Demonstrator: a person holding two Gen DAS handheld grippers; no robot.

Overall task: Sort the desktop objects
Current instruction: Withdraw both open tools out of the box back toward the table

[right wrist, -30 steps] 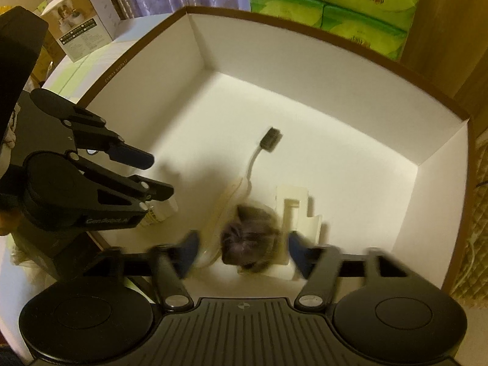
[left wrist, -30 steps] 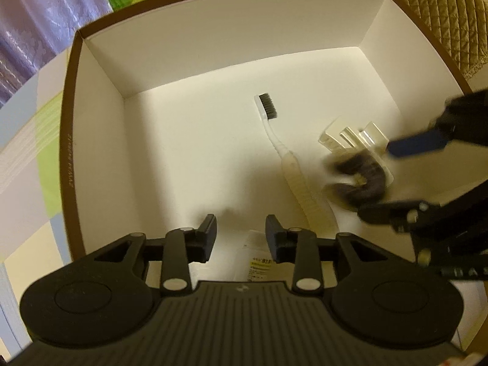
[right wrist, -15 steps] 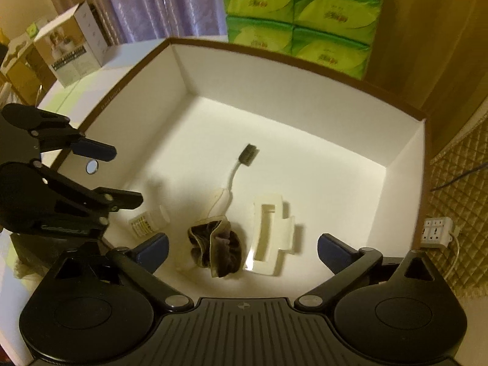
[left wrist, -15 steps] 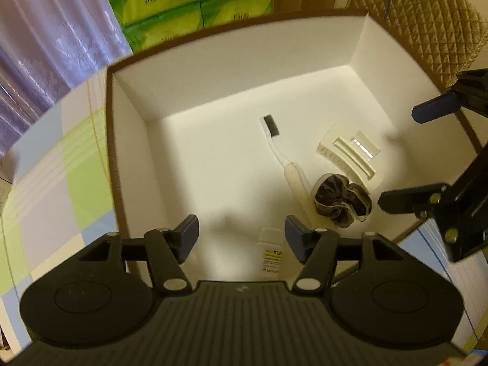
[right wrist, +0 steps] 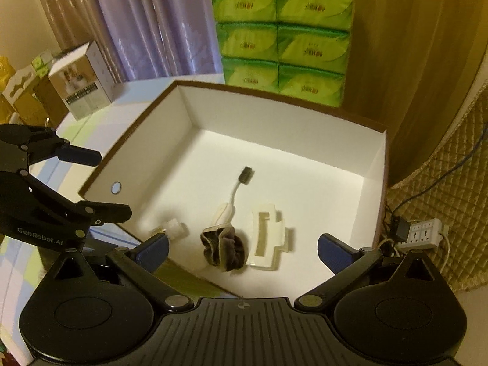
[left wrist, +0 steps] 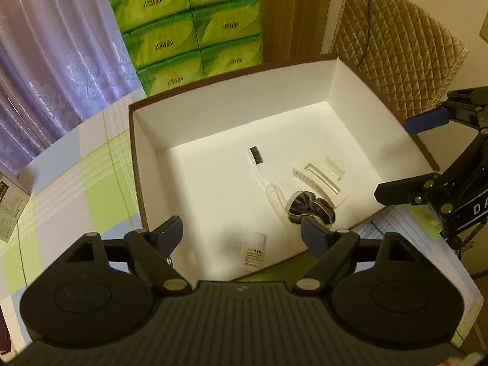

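Inside the brown-rimmed white cardboard box (right wrist: 376,164), a black-bristled white toothbrush (right wrist: 235,192), brown velvet scrunchie (right wrist: 224,248), cream hair claw (right wrist: 267,236) and small white bottle (right wrist: 172,227) are gathered. Both the left gripper (left wrist: 241,233) and right gripper (right wrist: 242,248) are held wide apart and empty above the near edge; that edge could be clipped on a careless descent.

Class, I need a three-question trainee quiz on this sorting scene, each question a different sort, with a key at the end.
1. True or false: the right gripper is holding the hair scrunchie.
2. Which item lies between the scrunchie and the box's right wall in the right wrist view? A) toothbrush B) hair claw clip C) small bottle
3. Fill in: the stacked packs behind the box are coloured ____.

Key: 1 false, both grippers are open and empty, the left gripper too. 2 B. 3 green.
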